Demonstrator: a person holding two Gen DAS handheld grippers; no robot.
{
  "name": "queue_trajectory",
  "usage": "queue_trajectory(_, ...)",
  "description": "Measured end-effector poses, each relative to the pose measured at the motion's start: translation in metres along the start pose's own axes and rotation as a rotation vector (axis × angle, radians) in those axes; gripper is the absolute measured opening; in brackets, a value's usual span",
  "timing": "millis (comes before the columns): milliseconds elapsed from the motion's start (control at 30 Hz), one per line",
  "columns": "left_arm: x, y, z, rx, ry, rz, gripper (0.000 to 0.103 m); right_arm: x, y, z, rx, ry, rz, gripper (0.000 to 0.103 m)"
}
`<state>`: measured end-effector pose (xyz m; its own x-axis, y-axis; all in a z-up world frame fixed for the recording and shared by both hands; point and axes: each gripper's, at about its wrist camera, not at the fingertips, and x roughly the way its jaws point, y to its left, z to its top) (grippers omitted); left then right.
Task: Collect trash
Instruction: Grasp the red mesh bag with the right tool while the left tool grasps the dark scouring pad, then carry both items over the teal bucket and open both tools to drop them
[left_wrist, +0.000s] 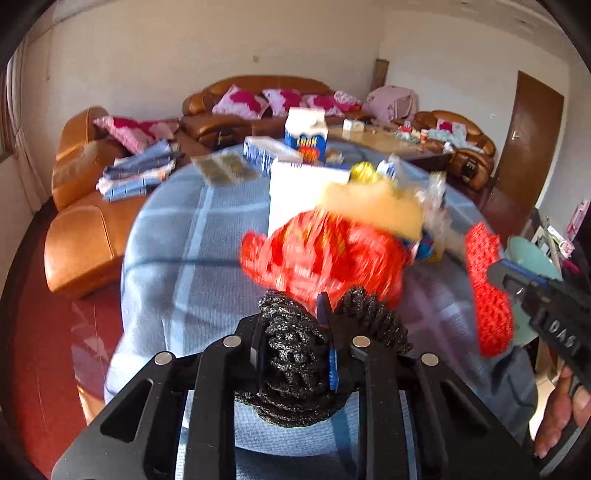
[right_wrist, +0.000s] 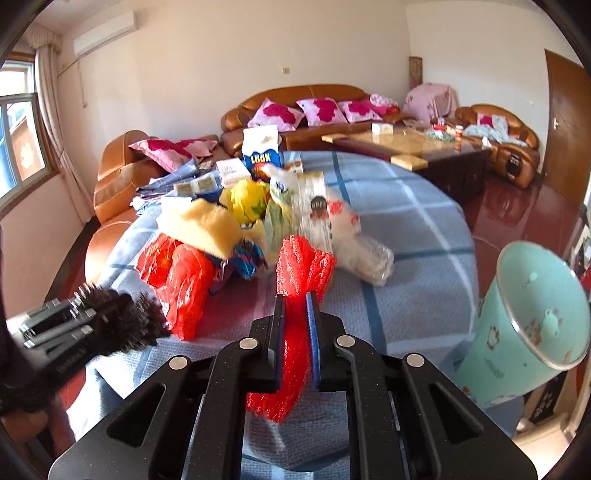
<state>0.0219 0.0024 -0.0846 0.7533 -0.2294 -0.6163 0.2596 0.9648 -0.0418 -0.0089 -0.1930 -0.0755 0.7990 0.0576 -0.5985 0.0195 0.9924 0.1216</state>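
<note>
My left gripper is shut on a black foam net above the near edge of the blue checked table. My right gripper is shut on a red foam net, whose ends stick out above and below the fingers. Just beyond both lies a pile of trash: a red plastic bag, a yellow sponge, a yellow bag and clear wrappers. The right gripper and its red net also show at the right of the left wrist view.
A teal bin tilts at the table's right edge. A blue "LOOK" carton and small boxes stand at the table's far side. Brown sofas and a coffee table lie behind. A hand holds the right gripper.
</note>
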Motion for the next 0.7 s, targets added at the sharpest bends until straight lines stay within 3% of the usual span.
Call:
queue_trajectory(167,-0.02,-0.031,0.031,0.075,-0.116,-0.025,0.023,-0.008,-0.013,0.01,0.003,-0.031,-0.032,0.011)
queue_trajectory(367,-0.005,-0.079,0.064,0.135,-0.18,-0.061,0.023,-0.014,-0.058,0.022,0.043,-0.07,-0.138,0.011)
queue_trajectory(700,0.028,-0.162,0.084,0.239,-0.179,-0.14,0.023,-0.015,-0.147,0.02,0.136,-0.067,-0.321,0.011)
